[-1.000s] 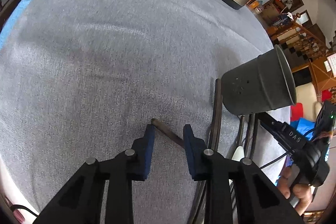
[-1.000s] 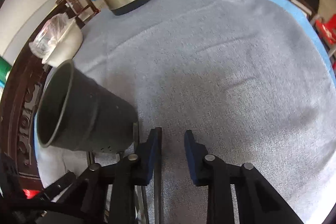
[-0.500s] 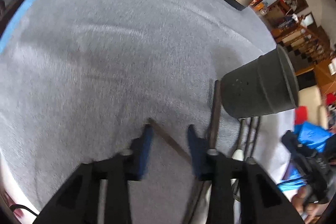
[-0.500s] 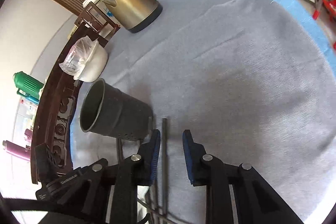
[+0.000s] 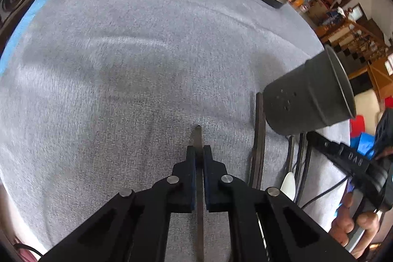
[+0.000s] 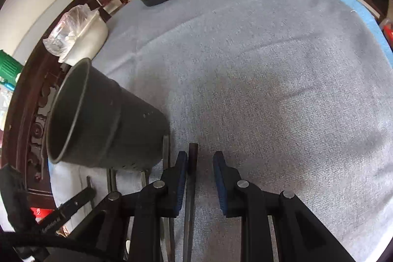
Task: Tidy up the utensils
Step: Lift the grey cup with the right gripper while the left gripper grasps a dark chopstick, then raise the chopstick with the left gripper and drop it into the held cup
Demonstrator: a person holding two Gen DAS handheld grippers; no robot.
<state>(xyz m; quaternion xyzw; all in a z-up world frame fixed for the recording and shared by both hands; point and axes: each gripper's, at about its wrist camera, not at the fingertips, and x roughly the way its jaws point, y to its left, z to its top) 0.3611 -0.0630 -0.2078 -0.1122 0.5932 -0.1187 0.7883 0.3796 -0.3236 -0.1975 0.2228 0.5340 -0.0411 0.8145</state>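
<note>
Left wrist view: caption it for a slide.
Left gripper shut on a dark chopstick over grey cloth, utensil cup at right.

The left hand-held gripper (image 5: pixel 199 151) has its blue-padded black fingers pinched nearly together, pointing forward and low. The right hand-held gripper (image 6: pixel 200 158) holds its fingers apart, likewise angled down. A bare right hand (image 5: pixel 353 227) clasps its handle.
</note>
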